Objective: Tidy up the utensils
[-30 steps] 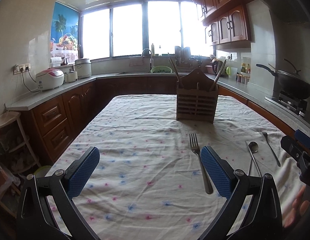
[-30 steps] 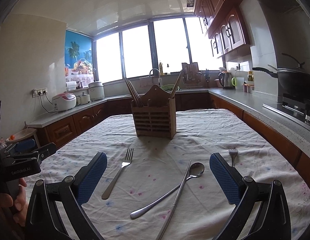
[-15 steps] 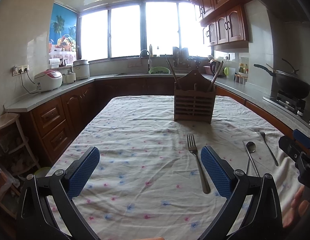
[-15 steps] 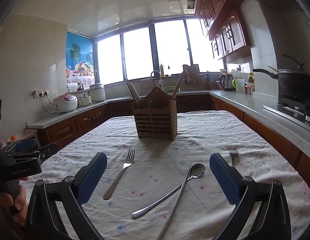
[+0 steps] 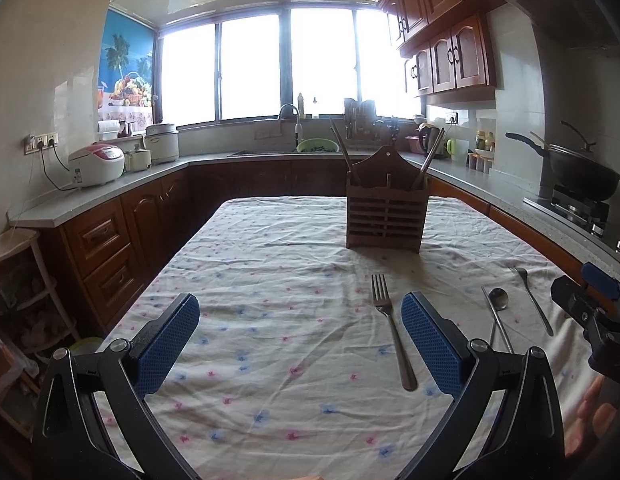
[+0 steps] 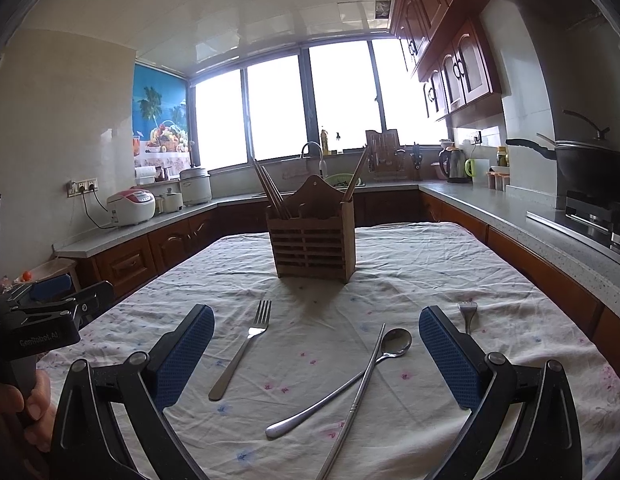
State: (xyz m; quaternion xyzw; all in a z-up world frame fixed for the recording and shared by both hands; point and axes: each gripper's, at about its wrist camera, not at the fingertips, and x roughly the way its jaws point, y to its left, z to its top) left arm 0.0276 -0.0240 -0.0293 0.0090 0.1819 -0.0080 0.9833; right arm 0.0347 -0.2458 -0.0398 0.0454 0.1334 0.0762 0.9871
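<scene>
Lying flat on the clothed worktop (image 6: 430, 272), fork (image 6: 241, 350) and spoon (image 6: 350, 376) look thin, rigid, slippery; pinch mid-handle. Left gripper (image 5: 299, 338) and right gripper (image 6: 316, 354) fingers gape wide, empty. Wooden caddy (image 6: 314, 240) stands beyond.

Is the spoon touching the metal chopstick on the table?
Touching. The right wrist view shows the metal chopstick crossing the spoon handle just below the bowl, with no gap at the crossing; both lie flat on the tablecloth.
</scene>
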